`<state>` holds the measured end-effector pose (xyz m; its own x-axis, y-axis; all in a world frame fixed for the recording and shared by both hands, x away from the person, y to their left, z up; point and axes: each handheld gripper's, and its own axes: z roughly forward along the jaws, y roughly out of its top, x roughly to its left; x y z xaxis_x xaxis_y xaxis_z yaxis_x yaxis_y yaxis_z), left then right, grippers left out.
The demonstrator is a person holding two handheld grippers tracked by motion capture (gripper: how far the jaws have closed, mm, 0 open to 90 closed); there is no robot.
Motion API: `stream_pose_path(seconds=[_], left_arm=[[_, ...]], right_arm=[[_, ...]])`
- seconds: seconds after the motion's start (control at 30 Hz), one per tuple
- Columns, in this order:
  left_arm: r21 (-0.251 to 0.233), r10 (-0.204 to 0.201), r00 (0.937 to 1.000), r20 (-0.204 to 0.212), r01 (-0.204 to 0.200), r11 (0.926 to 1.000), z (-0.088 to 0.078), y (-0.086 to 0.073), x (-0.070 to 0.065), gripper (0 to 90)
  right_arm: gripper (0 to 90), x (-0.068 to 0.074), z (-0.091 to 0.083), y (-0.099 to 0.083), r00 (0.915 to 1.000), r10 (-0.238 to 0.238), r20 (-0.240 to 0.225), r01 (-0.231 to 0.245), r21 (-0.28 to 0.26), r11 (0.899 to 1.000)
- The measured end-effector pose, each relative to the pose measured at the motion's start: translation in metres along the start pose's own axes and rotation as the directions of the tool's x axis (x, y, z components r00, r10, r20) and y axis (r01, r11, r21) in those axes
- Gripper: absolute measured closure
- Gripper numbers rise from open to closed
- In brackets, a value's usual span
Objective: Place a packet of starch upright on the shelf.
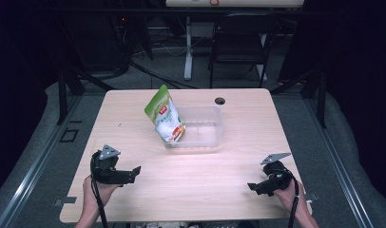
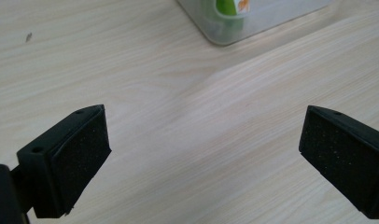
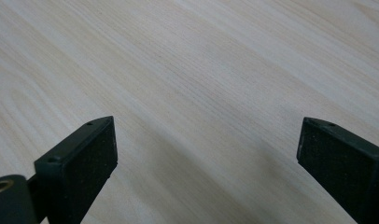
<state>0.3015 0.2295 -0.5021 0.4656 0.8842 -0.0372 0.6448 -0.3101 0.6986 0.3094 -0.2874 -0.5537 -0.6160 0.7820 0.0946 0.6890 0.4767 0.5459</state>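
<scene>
Green-and-white snack pouch (image 1: pixel 164 115): upright, tilted, standing in left end of clear plastic tray (image 1: pixel 211 137), mid-table, top leaning out over the rim.

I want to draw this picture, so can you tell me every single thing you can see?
Pouch: one, green and white, leaning in the left end of the container.
Container: one, clear plastic, middle of the table.
Table: one, light wood.
Hole: one, dark, table's far edge.
Chair: one, black, behind the table.
Left gripper: one, black, open, near left, nothing between its jaws.
Right gripper: one, black, open, near right, nothing between its jaws.
</scene>
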Motion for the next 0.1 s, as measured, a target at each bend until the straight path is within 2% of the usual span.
stream_pose_path(seconds=[0.1], left_arm=[[0.022,0.013,0.9998,-0.016,-0.012,0.9997,0.0089,-0.0034,0.0021,0.5]], right_arm=[[4.8,0.0008,0.0005,0.0003,1.0000,-0.006,-0.002,0.006,-0.003,1.000]])
